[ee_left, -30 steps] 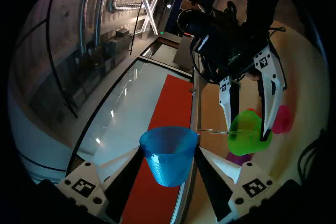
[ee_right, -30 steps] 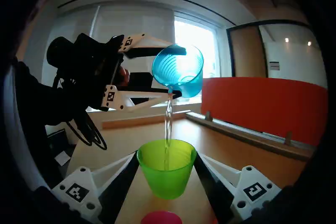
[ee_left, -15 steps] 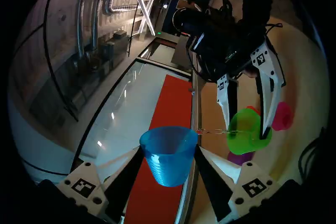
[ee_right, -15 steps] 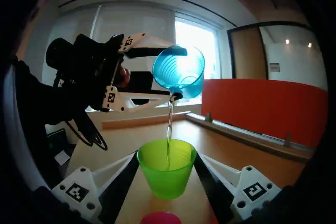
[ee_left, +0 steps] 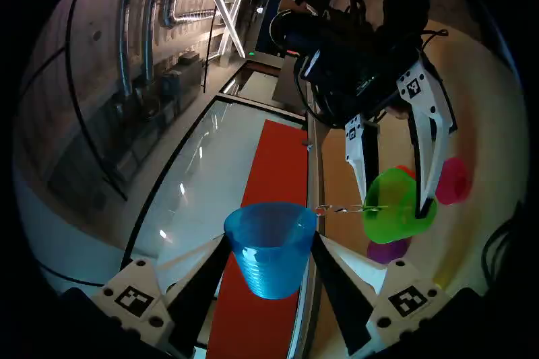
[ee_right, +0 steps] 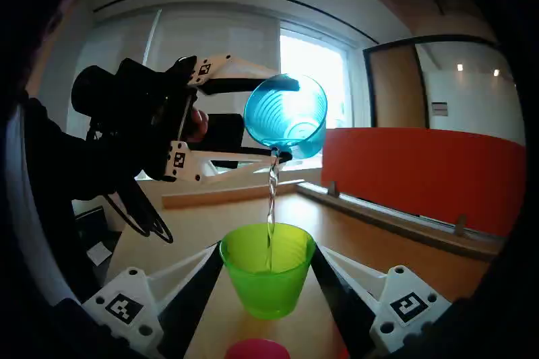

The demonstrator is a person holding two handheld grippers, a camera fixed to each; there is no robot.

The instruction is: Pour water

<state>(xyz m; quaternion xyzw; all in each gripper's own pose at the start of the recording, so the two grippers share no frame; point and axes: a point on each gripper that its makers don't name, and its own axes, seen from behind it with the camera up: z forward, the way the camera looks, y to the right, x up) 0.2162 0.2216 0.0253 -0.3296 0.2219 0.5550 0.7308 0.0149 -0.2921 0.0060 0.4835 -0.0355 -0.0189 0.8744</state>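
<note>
I am pinching the blue cup [ee_left: 271, 254] between the two fingers of my left gripper [ee_left: 269, 241], one finger pressing on each side, so the gripper is clenched tight on it and the cup is not slipping. I am tipping this cup over, up high, so its lip is pointing down at the other cup. In the right gripper view, a thin stream of water [ee_right: 271, 194] is running off the low edge of the blue cup and falling straight down. My right gripper [ee_right: 268, 254] is squeezing the green cup [ee_right: 268, 288] the same way, a finger on each side. I am holding that cup upright, right in front of the gripper and straight under the blue cup's lip, so it is catching the water. The two cups are apart, with only the water joining them. I think the pour is under way and not done, because water is running. I cannot tell how full the green cup is getting. A pink cup [ee_right: 259, 349] is sitting just below the right gripper's fingers, out of the water's way. I need to be holding both hands steady, or the thin stream could miss the green cup.
</note>
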